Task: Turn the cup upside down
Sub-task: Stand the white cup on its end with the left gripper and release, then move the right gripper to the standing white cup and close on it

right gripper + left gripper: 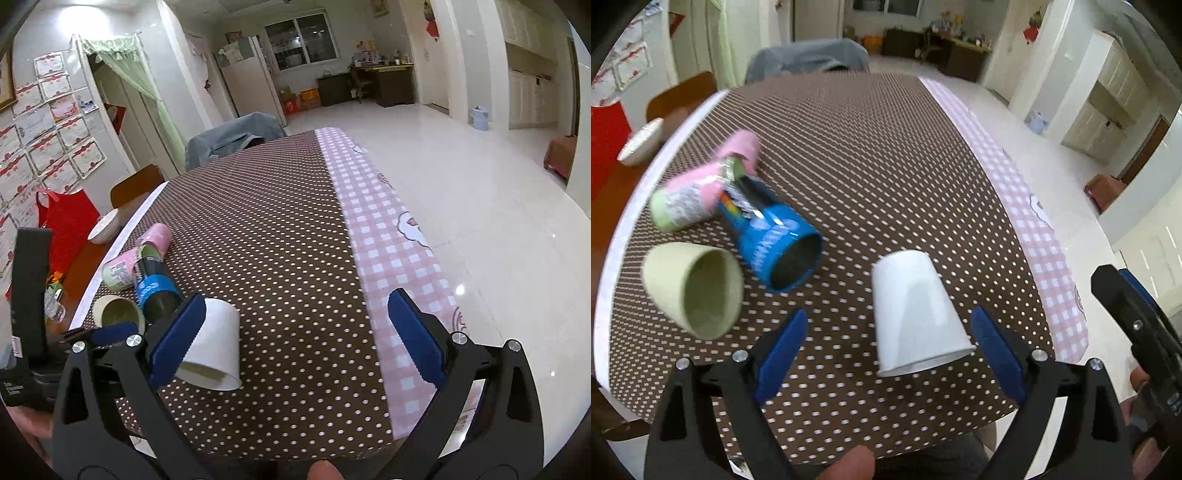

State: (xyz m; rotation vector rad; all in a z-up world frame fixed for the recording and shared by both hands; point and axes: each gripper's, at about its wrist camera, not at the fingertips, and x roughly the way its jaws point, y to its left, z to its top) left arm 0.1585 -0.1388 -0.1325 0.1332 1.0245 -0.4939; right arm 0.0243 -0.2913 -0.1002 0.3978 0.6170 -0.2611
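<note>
White paper cup [916,314] mouth-down on the brown polka-dot cloth [868,166], tipped a little so the rim lifts toward the camera, near the front edge of the bench [613,236]. Seen in the right wrist view as the same white cup [218,343], partly hidden behind a blue finger pad, pale inside of the rim just visible.

Left gripper [888,354] spread wide around the cup, one blue-padded finger [783,354] well to one side and the other close by the rim on the opposite side; neither clearly touching it. Nothing held.

Right gripper [295,339] also spread wide and holding nothing, its left finger [177,339] overlapping the cup in view, contact impossible to judge; its other finger over the pink checked cloth [376,236]. Same gripper visible at the far right edge of the left wrist view as a black and blue body [1137,332].

Beyond the cup, a cluster of other cups lying on their sides: pale green cup [694,288] with its mouth facing the camera, blue cup [779,251] just beside it, dark inside showing, and a pink patterned cup [701,188] further back with another pink one [742,147] behind. Blurred in the left wrist view.

White bowl [642,142] off the cloth on bare wood at the left. Grey-covered chair [809,59] at the far end of the bench. Pale tiled floor [480,184] to the right.
</note>
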